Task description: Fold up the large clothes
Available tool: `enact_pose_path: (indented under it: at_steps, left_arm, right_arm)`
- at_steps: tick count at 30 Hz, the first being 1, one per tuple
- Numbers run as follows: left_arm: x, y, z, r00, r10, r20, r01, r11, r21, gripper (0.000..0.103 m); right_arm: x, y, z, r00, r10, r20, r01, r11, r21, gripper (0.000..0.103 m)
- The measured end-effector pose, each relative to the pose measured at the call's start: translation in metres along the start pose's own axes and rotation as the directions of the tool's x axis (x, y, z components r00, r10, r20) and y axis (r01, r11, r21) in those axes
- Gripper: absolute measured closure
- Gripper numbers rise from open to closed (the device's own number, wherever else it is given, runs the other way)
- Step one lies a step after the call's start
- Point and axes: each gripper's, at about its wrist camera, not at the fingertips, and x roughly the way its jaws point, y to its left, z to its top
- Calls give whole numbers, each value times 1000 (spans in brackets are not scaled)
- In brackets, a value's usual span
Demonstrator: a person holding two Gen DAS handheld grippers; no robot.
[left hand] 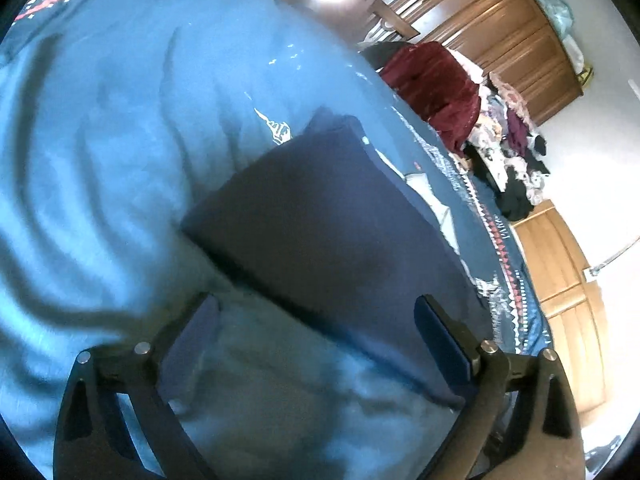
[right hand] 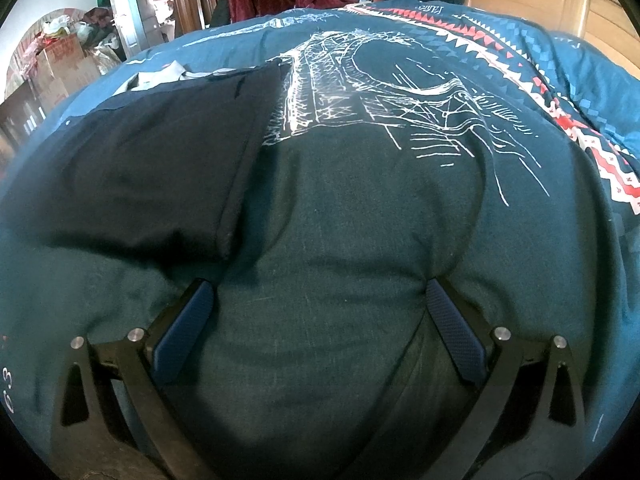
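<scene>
A dark navy garment lies folded into a flat rectangle on the blue bed cover. My left gripper is open just above the garment's near edge; its right finger overlaps that edge and nothing is clamped. In the right wrist view the same navy garment lies to the upper left. My right gripper is open, with both fingertips pressing into the teal bed cover, which carries a white line drawing. The garment's corner ends just left of the left finger.
The cover's red and white zigzag border runs along the bed's far side. A dark red garment and a heap of mixed clothes lie beyond the bed. A wooden wardrobe and a wooden bed frame stand at the right.
</scene>
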Motion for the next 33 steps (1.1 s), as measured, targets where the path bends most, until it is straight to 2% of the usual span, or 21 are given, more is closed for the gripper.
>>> enact_pose_path:
  at_steps: [3,7,11,15,17,18,20,22,25,26,28,30,31,32,33]
  left_arm:
    - [10,-5,5,1000,12,14,-12,1000,10,7]
    - [24,-9,14,1000,23,17,-24,1000,20,23]
    - [36,-8,21,999,16,39,-16,1000,9,24]
    - [44,-14,22,996,51,69,-53,998,31,26]
    - [45,-17,19,997,42,71,-46,998,49,46]
    - [45,-18,18,997,37,72,-41,998,53,66]
    - [42,-18,19,995,33,91,-39,997,60,81]
    - [37,-26,20,992,50,118,-61,994,88,100]
    - [30,-54,16,981,87,171,-122,971,205,100]
    - [27,-70,10,974,104,200,-158,948,276,100]
    - [23,-90,0,964,120,237,-201,914,353,100]
    - [20,-107,-9,954,128,272,-237,877,419,100]
    - [19,-113,-13,950,129,284,-249,863,440,100]
    - [18,-118,-16,948,130,290,-257,851,458,100]
    - [19,-124,-20,946,132,296,-267,835,481,100]
  right_arm:
    - [0,0,0,1000,0,0,0,1000,0,0]
    - [0,-1,0,1000,-5,-2,5,1000,-2,0]
    - [-2,1,1,1000,-19,-7,19,1000,-10,0]
    - [-15,6,5,998,-28,-55,26,999,-42,0]
    - [-28,13,8,997,-26,-67,22,998,-62,0]
    - [-37,19,11,998,-15,-66,10,997,-73,0]
    - [-55,36,22,998,10,-54,-16,995,-100,0]
    - [-67,60,44,995,81,-53,-86,990,-107,0]
    - [-67,109,106,964,257,-62,-262,960,-96,0]
    - [-63,127,127,954,293,-63,-298,947,-118,0]
    - [-43,182,180,914,392,-102,-405,898,-175,0]
    - [-23,240,220,878,456,-145,-478,849,-225,0]
    - [-10,269,234,849,492,-191,-527,812,-250,0]
    - [4,301,246,839,493,-230,-542,795,-272,0]
    - [19,334,254,846,468,-257,-529,794,-299,0]
